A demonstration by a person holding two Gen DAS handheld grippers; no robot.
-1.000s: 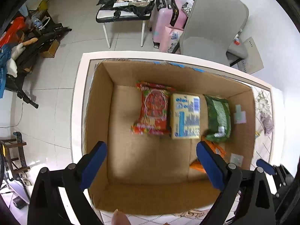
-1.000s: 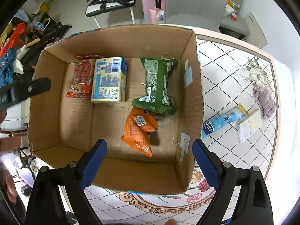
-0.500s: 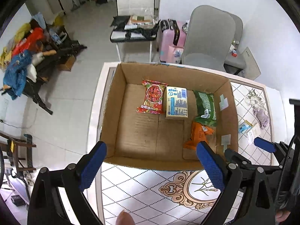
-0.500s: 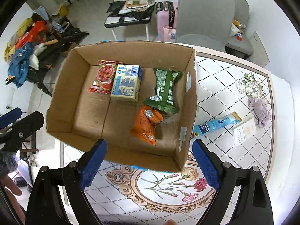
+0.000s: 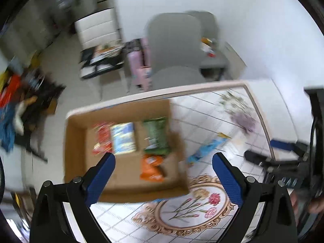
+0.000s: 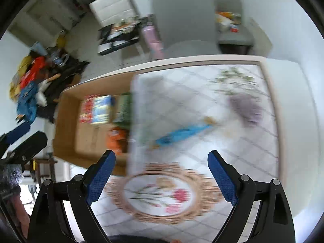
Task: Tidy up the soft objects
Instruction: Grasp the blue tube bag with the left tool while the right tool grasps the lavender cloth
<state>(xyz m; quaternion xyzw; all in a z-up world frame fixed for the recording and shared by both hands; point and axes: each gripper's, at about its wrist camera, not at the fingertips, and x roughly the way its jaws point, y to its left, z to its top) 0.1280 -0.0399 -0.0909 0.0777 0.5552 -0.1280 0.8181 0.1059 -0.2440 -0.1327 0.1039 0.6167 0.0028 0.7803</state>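
Both tools spread, empty, L tool [image 5: 163, 169] over cardboard box [image 5: 77, 141], blue tube [image 6: 180, 134] ahead of R tool [image 6: 161, 167]

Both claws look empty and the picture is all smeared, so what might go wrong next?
Judging from the blur, both claws are moving fast. The right claw is open over the table, so it may overshoot the blue packet or knock it along the tiles. The cardboard box sits at the table's edge, so a stray bump from the open left claw might push it off.

Black gripper frames, blue textured pads [image 5: 100, 177], silver screws.
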